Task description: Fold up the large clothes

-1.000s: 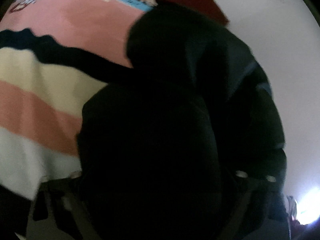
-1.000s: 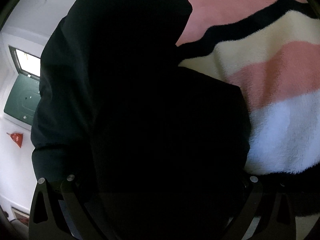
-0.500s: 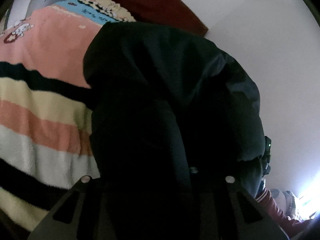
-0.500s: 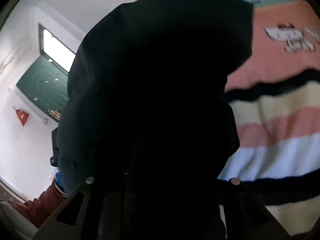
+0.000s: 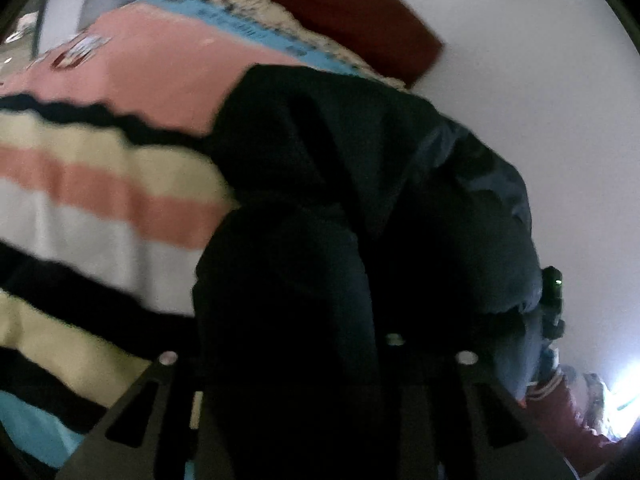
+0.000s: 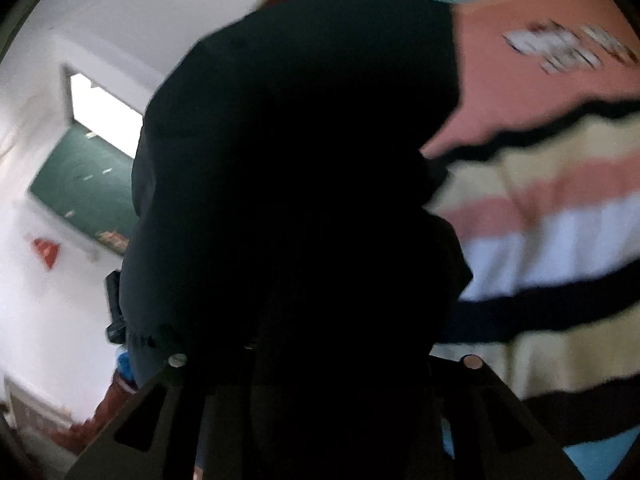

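Note:
A large dark garment [image 5: 360, 160] hangs bunched above the striped blanket [image 5: 100, 200] on the bed. My left gripper [image 5: 316, 340] has a thick fold of it between its jaws; the cloth hides the fingertips, and the jaws are opening slightly while still gripping. In the right wrist view the same dark garment [image 6: 300, 140] fills the middle. My right gripper [image 6: 324, 344] holds another bunch of it, its jaws likewise easing open around the cloth. The garment spans from one gripper to the other, raised off the blanket [image 6: 560, 220].
A dark red headboard [image 5: 340, 12] and white wall lie beyond the bed. A green panel [image 6: 80, 184] under a bright window is on the far wall. A person's red sleeve [image 5: 560, 412] shows low at the side.
Both grippers went from wide open to closed on folds of the dark garment and rose with it. More of the blanket and room shows around the cloth now.

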The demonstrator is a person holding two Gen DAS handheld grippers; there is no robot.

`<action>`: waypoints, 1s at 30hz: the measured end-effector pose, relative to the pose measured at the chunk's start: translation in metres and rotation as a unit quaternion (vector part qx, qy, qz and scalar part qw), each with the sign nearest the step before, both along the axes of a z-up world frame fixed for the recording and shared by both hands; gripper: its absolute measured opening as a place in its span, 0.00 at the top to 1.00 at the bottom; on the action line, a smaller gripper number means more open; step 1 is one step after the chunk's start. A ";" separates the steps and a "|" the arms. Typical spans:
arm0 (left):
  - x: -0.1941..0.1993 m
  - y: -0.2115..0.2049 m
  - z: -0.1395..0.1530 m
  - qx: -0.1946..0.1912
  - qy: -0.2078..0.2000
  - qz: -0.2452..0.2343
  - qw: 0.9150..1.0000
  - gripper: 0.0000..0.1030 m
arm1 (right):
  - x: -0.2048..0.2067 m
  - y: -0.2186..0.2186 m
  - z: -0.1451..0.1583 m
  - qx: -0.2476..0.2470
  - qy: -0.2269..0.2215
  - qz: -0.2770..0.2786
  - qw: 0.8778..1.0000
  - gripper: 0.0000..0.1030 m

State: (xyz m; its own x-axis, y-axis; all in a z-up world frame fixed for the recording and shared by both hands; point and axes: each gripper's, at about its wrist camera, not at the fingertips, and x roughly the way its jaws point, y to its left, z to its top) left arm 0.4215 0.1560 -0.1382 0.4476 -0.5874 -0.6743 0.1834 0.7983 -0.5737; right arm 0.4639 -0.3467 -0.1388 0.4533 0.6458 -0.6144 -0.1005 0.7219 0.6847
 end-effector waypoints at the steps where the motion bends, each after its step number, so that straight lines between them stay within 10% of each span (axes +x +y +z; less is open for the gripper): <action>1: 0.000 0.005 -0.005 0.008 0.001 0.005 1.000 0.59 | 0.006 -0.014 -0.004 -0.001 0.010 -0.009 1.000 0.65; 7: -0.008 0.039 0.004 0.018 -0.004 0.048 0.999 0.41 | -0.003 -0.049 -0.033 -0.030 0.035 -0.086 0.995 0.21; 16: -0.014 0.080 0.069 0.079 -0.044 0.140 0.986 0.42 | -0.039 -0.062 0.034 -0.140 -0.028 -0.125 0.982 0.21; 23: 0.001 -0.014 0.109 0.085 -0.095 0.066 0.990 0.42 | -0.008 -0.010 0.065 -0.151 -0.089 -0.099 0.980 0.20; 30: 0.037 -0.127 0.085 0.108 -0.104 -0.018 0.989 0.42 | 0.026 0.053 0.079 -0.169 -0.125 -0.058 0.976 0.19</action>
State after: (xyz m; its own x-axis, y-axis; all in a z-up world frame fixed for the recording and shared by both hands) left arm 0.4581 0.0290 -0.0534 0.5712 -0.4579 -0.6812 0.3103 0.8888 -0.3372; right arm 0.4903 -0.2941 -0.0596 0.6751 0.3603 -0.6437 -0.1379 0.9188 0.3697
